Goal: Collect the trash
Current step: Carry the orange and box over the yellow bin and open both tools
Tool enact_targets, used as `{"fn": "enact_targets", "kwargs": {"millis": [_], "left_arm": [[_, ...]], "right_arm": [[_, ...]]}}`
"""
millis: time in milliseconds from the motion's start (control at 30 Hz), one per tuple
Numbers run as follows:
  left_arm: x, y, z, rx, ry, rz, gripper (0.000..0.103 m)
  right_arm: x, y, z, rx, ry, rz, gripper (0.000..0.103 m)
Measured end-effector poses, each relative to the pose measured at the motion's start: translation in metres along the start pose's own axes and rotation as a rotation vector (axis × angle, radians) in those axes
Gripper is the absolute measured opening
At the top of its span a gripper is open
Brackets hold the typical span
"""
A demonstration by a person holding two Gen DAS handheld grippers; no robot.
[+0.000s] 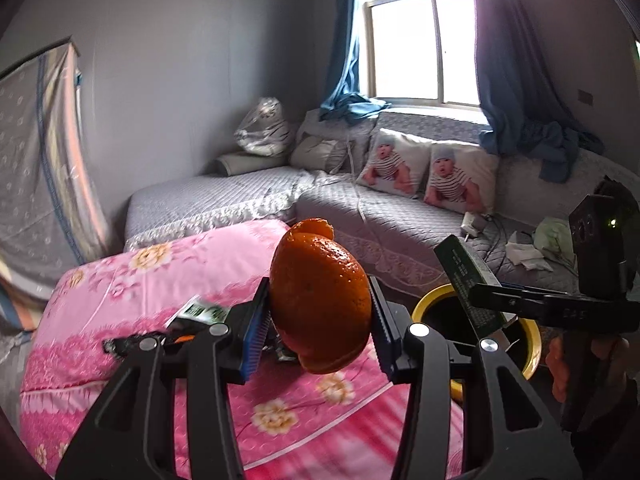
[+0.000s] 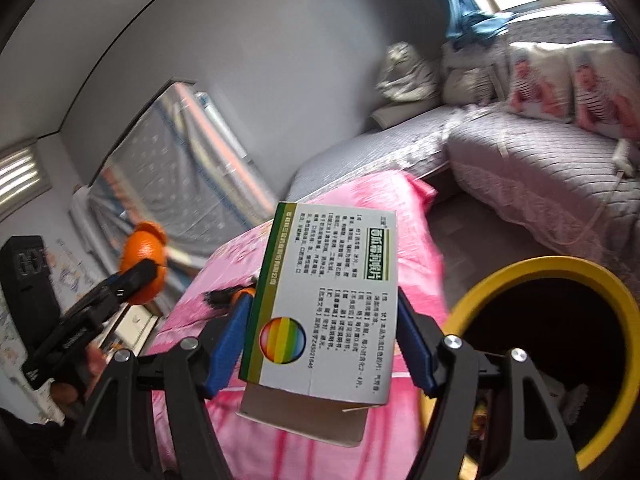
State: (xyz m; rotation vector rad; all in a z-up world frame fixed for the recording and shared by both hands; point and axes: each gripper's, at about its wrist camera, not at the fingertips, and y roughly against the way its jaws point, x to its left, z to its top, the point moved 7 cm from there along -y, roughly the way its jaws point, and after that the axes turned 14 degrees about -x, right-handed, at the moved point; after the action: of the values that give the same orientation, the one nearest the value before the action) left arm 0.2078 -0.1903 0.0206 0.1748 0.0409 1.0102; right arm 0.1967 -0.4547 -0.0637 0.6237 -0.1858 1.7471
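Note:
My left gripper (image 1: 318, 312) is shut on an orange peel (image 1: 320, 300) and holds it above the pink flowered quilt (image 1: 160, 280). The peel also shows at the left of the right wrist view (image 2: 144, 254). My right gripper (image 2: 320, 316) is shut on a white and green medicine box (image 2: 324, 312), held in the air beside the yellow-rimmed trash bin (image 2: 560, 272). In the left wrist view the box (image 1: 468, 280) hangs over the bin (image 1: 432, 300). More scraps lie on the quilt: a small green-white packet (image 1: 200, 312) and a dark wrapper (image 1: 128, 344).
A grey quilted corner sofa (image 1: 360, 220) with two baby-print pillows (image 1: 432, 176) stands behind the bin. Tissues and a charger (image 1: 520, 248) lie on its right seat. A window with blue curtains (image 1: 420, 40) is at the back. A covered rack (image 1: 40, 160) stands at left.

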Motion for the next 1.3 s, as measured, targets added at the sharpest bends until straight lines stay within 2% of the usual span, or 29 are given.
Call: {"fn": "enact_targets", "kwargs": {"millis": [267,433,633,800,1133,1300], "left_arm": [[-0.047,-0.022,0.005,-0.044,-0.050,-0.060,0.043],[-0.072,-0.041,-0.001,-0.022,-0.055,-0.104,0.043],[-0.092,-0.059,-0.013,0.011,-0.059,-0.139,0.044],[-0.104,-0.084,-0.029,0.070,-0.037,-0.168,0.044],[-0.131,-0.133,-0.073,0.199,-0.018,-0.212,0.044],[-0.144,-0.155,-0.093,0.271,0.040,-0.237,0.044]], "right_arm": [[-0.056,0.017,-0.002,-0.049,-0.018,-0.150,0.065],[-0.085,0.027,-0.010,-0.070,0.020,-0.269,0.065],[-0.113,0.031,-0.019,-0.066,0.021,-0.343,0.065],[-0.132,0.034,-0.026,-0.060,0.032,-0.419,0.065],[-0.162,0.030,-0.046,0.006,0.044,-0.543,0.066],[-0.176,0.031,-0.054,0.033,-0.012,-0.551,0.066]]}}
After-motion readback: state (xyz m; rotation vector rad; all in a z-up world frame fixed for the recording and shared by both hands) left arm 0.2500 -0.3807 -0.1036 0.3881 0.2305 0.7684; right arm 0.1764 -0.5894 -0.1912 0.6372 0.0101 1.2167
